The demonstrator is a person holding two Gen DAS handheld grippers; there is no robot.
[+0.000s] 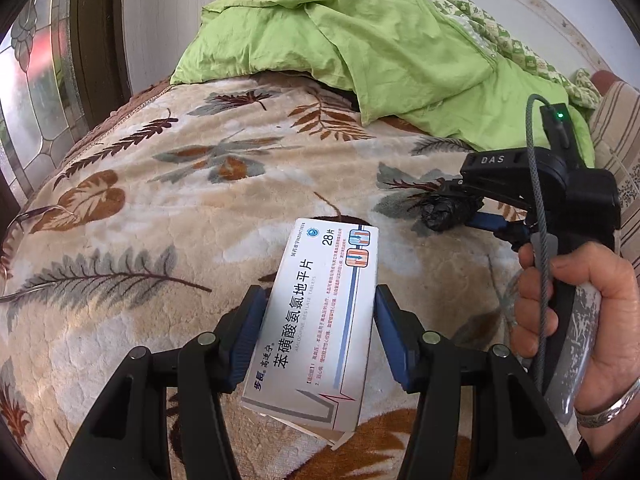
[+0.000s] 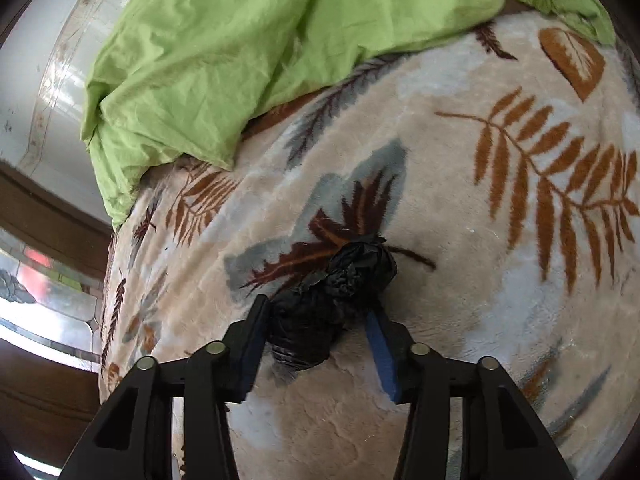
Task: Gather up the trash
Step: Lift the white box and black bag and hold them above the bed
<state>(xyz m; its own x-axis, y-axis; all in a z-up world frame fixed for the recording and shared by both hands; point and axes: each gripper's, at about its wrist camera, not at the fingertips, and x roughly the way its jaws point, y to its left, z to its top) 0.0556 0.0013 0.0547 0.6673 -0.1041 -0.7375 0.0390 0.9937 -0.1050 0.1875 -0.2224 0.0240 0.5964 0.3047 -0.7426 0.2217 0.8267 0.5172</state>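
between the blue pads of the left gripper a white medicine box is sitting lengthwise, its printed face up and its far end pointing toward 12 o'clock; both pads are pressing its long edges, so this claw is clamping the box, whose near flap at 6 o'clock is hanging slightly open. around it a plush leaf-patterned blanket is spreading in every direction. at 2 o'clock from the box, the right gripper is reaching in from the right edge, gripped by a bare hand wearing a silver ring. in the right wrist view the right gripper is straddling a crumpled black plastic bag, which is lying on the blanket; the left pad is touching the wad, while the right pad is lying close against its other side, though whether the jaws are truly squeezing it i cannot tell. beyond both claws, toward 12 o'clock, a rumpled green quilt is lying heaped over the blanket's far edge, and it is filling the 11 to 1 o'clock span of the right wrist view. at 9 o'clock in the left wrist view a patterned glass door is showing in a dark frame.
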